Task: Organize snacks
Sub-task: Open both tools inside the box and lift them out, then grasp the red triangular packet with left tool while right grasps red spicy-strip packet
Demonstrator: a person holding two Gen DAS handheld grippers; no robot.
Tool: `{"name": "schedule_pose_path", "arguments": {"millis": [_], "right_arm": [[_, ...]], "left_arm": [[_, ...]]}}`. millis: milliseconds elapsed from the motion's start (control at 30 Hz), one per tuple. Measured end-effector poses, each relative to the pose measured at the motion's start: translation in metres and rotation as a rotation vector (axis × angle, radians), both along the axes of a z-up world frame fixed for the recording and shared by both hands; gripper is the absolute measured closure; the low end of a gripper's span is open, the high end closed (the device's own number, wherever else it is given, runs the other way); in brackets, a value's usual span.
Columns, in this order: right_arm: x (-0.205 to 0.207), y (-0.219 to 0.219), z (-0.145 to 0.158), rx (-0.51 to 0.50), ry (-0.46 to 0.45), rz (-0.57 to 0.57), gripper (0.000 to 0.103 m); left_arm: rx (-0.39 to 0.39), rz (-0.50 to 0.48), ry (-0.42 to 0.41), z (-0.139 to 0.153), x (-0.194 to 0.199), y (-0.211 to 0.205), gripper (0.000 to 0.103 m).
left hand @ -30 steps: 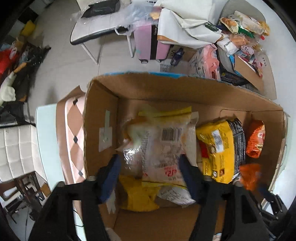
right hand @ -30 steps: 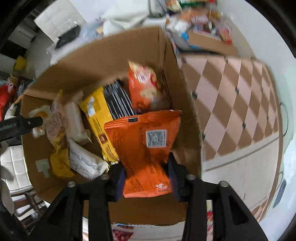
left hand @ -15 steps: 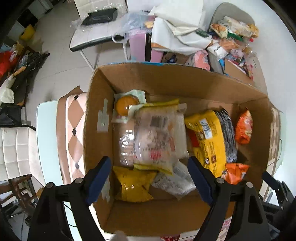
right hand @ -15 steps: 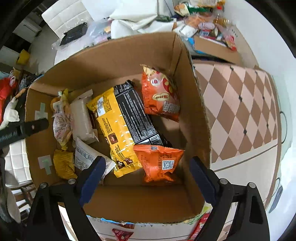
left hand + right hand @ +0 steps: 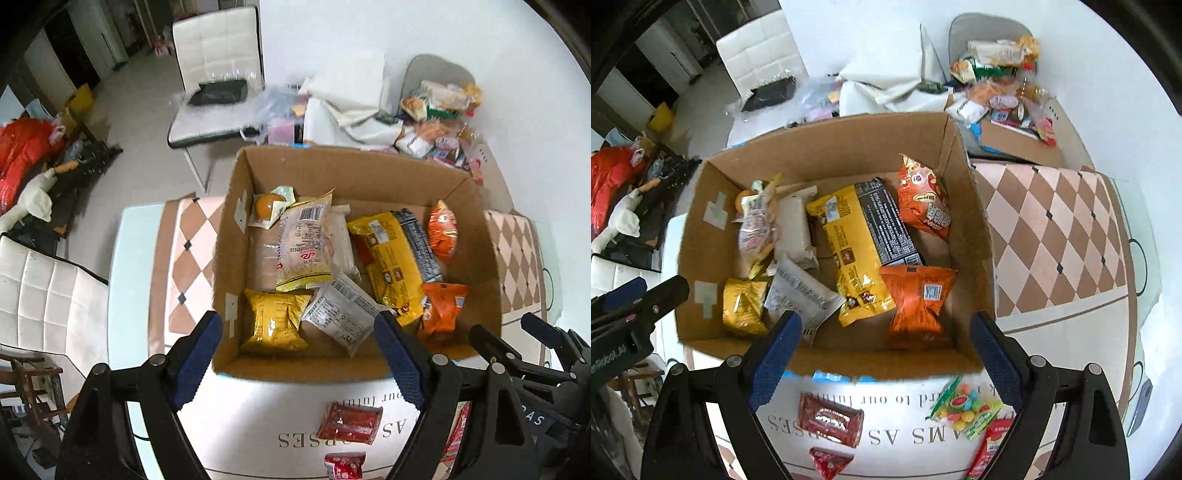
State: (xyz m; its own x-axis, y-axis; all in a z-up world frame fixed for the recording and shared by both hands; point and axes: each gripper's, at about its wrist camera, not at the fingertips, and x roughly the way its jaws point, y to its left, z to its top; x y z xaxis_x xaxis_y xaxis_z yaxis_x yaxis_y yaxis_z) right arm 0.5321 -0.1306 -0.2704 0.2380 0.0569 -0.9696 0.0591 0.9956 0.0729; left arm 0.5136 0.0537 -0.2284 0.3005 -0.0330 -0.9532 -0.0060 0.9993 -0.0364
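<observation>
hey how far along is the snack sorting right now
Done: the cardboard box already holds several packs, including the orange chip bag and the yellow and black pack. In hand: nothing; the left tool and right tool are both open and empty above the box's near edge. Left: the red packet, candy bag and other small red packs lie outside on the table.
</observation>
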Motion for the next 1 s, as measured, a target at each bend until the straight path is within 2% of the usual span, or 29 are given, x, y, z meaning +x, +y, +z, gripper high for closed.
{"name": "schedule_pose_path", "arguments": {"millis": [300,433,600,833,1000], "right_arm": [[-0.06,0.002,0.055,-0.034,-0.116,0.017,0.009],[-0.087,0.001,0.078,-0.021,-0.157,0.02,0.009],[-0.119,0.0,0.106,-0.019,-0.215,0.017,0.009],[-0.16,0.0,0.142,-0.01,-0.296,0.016,0.009],[-0.184,0.001,0.161,0.002,-0.329,0.017,0.009]], "left_arm": [[-0.029,-0.003,-0.106,0.049,-0.06,-0.004,0.019],[-0.017,-0.01,-0.159,0.069,-0.085,-0.007,0.019],[-0.03,-0.013,-0.202,0.089,-0.113,-0.007,0.019],[-0.01,-0.019,-0.295,0.119,-0.153,-0.011,0.019],[-0.026,-0.021,-0.322,0.132,-0.173,-0.01,0.019]]}}
